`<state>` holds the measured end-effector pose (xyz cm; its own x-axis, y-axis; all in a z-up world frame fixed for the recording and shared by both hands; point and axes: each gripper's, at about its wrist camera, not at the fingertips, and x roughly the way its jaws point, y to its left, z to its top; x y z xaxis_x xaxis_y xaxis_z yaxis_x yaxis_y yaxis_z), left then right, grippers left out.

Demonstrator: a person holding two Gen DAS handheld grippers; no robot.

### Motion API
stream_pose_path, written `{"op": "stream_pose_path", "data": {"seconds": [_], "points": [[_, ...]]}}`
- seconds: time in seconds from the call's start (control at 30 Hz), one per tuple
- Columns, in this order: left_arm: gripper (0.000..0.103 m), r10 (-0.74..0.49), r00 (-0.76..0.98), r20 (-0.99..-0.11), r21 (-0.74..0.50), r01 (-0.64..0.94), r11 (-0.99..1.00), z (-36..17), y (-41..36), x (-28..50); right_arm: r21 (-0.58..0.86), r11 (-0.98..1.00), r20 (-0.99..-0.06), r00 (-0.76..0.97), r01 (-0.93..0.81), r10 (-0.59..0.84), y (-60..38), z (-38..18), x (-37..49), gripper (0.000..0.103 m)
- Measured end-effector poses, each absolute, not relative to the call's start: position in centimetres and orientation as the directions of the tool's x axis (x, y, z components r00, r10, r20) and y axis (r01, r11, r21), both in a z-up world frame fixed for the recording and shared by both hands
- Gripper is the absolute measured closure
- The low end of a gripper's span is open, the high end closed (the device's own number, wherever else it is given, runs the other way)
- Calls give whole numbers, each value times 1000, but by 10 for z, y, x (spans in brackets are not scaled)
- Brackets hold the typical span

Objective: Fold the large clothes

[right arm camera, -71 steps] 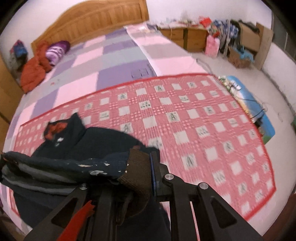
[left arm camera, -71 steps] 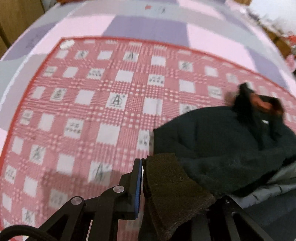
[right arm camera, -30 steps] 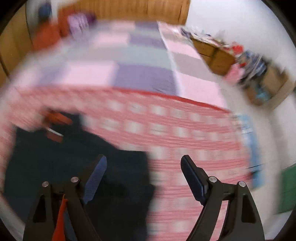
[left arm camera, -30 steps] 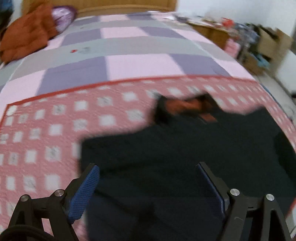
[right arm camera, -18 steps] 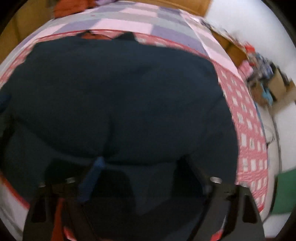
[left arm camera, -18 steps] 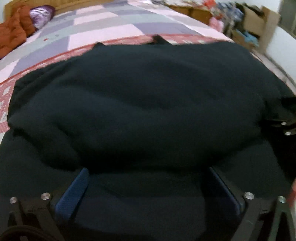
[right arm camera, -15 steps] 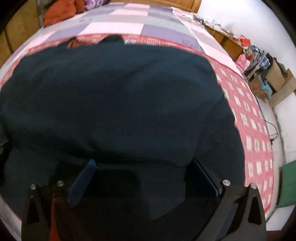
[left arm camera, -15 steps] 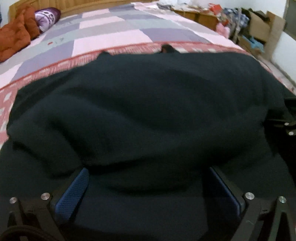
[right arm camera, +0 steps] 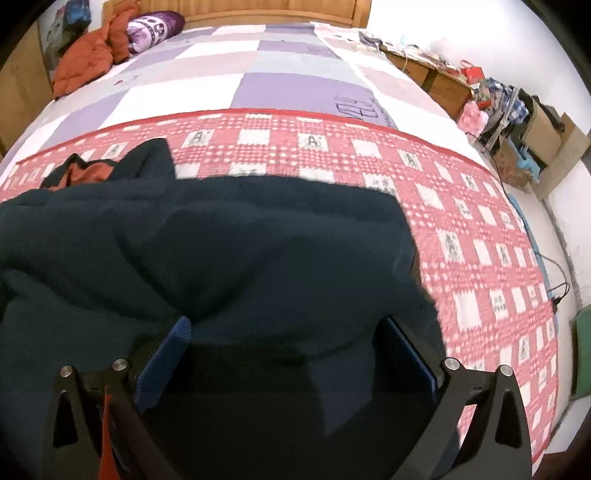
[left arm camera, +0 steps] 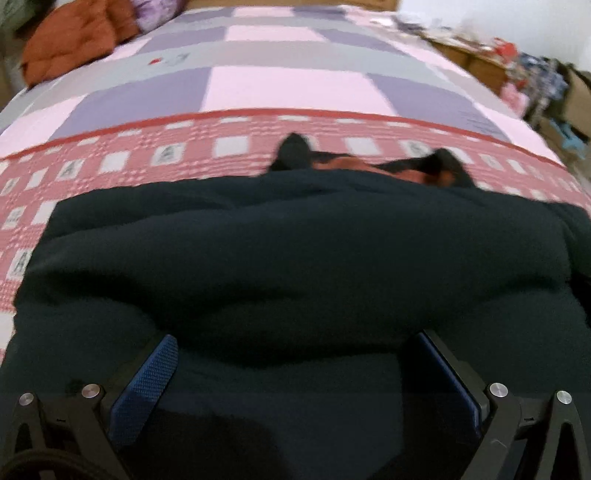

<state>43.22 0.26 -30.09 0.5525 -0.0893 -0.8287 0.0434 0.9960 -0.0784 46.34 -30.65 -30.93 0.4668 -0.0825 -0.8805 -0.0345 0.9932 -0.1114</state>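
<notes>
A large dark navy garment point(left arm camera: 295, 258) lies spread on the red checked blanket point(left arm camera: 110, 162), its collar with orange lining point(left arm camera: 354, 164) at the far end. My left gripper point(left arm camera: 295, 354) hovers low over its near part, jaws wide open, blue pads point(left arm camera: 147, 380) clear of the cloth. In the right wrist view the same garment point(right arm camera: 207, 251) fills the lower left, its collar point(right arm camera: 88, 171) at the far left. My right gripper point(right arm camera: 288, 343) is open wide above the garment's near right part, nothing pinched between its fingers.
The checked blanket point(right arm camera: 461, 229) covers the near end of a bed with a pink, purple and grey quilt point(right arm camera: 288, 85). An orange jacket point(right arm camera: 85, 62) and purple pillow point(right arm camera: 155, 24) lie by the wooden headboard. Wooden furniture and clutter point(right arm camera: 509, 110) line the right wall.
Both grippers let go of the garment's edge and opened wide. The garment dropped flat onto the blanket. Both grippers have since sunk closer to the cloth.
</notes>
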Motion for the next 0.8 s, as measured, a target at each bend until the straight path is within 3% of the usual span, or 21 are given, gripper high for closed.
{"op": "stream_pose_path", "data": {"seconds": [0.3,0.8], "points": [[0,10,532,-847,-7,-30,1000,-307,8,446,-96,995,-882,464,-20,-76,-324,-317,476,0],[0,57,509,-859,31,-59,998,-314,31,460,-66,998,-882,468,-1,-58,-338,-319,480,0]]}}
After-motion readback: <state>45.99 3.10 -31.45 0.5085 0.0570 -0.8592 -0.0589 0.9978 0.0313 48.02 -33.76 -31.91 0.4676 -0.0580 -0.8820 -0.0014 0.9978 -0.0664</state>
